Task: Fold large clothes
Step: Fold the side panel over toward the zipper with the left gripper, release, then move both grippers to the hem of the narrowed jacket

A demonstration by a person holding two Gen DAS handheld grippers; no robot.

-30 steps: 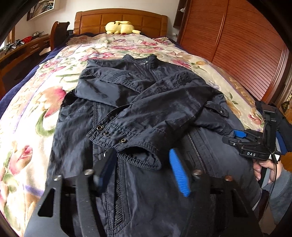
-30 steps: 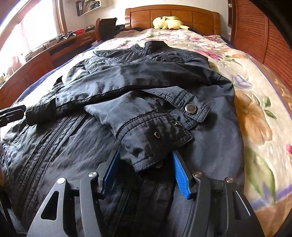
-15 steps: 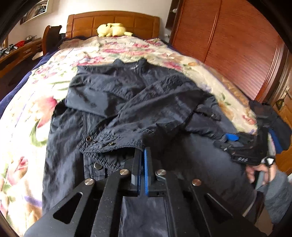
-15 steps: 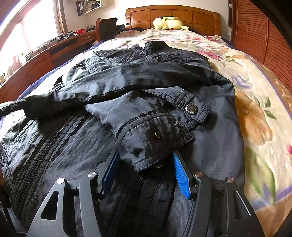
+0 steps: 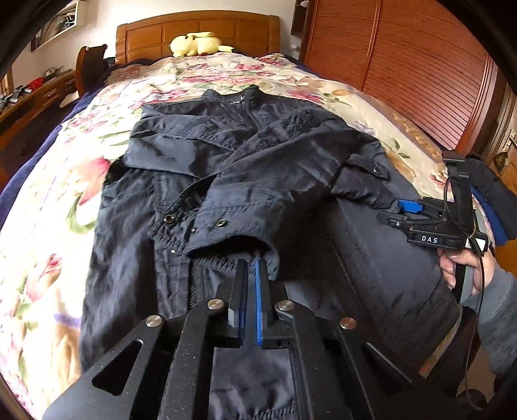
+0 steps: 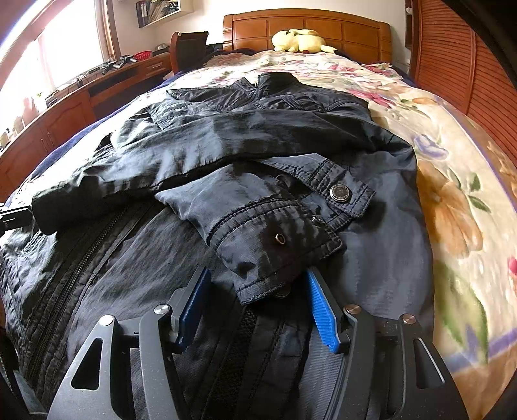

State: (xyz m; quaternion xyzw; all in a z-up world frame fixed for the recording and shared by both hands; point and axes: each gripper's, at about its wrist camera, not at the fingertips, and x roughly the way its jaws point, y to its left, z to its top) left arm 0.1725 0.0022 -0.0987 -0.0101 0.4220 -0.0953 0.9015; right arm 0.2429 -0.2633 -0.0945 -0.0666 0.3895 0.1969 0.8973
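A dark navy jacket point(image 5: 290, 155) lies front up on the bed, collar toward the headboard, both sleeves folded across its chest. My left gripper point(image 5: 251, 266) is shut on the edge of one sleeve cuff point(image 5: 226, 226), which is lifted a little off the jacket body. In the right wrist view the same jacket point(image 6: 258, 129) fills the frame. My right gripper point(image 6: 257, 276) stands open astride the other sleeve cuff point(image 6: 274, 245), its blue pads not touching the cloth. The right gripper point(image 5: 404, 206) also shows in the left wrist view, held by a hand point(image 5: 465, 268).
The floral bedspread point(image 5: 48, 200) stretches around the jacket. A yellow plush toy point(image 5: 197, 43) lies by the wooden headboard point(image 5: 194, 29). A slatted wooden wardrobe point(image 5: 404, 64) runs along the right side. A wooden desk point(image 6: 80, 106) and a chair point(image 6: 189, 48) stand on the left.
My left gripper's jaws went from wide open to shut on the sleeve cuff, and the cuff has shifted and lifted slightly with it. The right gripper has stayed as it was.
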